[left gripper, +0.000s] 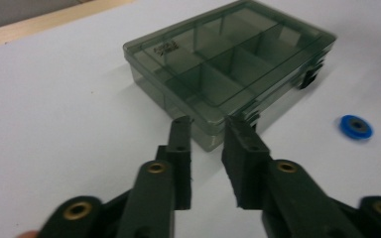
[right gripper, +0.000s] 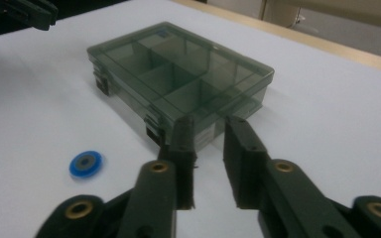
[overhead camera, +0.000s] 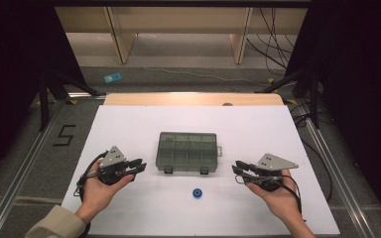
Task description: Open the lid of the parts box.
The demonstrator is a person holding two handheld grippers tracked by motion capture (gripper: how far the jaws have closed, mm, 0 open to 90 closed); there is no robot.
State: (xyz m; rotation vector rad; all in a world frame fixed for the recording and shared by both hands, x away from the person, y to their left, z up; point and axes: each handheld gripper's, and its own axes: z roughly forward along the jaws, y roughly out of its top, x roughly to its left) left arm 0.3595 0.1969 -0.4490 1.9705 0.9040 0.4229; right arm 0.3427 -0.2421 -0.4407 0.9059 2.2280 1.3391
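Both hands hold a tool, left tool [overhead camera: 140,165] and right tool [overhead camera: 238,167] pointing inward, jaws seemingly narrowly parted.

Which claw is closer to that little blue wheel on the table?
Right, narrowly. The right claw sits to the blue wheel's right and slightly beyond it; the left claw is farther off on the wheel's left.

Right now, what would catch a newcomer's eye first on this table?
A smoky translucent compartment box, lid closed, sits mid-table on the white table. A small blue ring lies alone in front of it. The left tongs and right tongs flank the box, pointing inward, jaws narrowly apart and empty.
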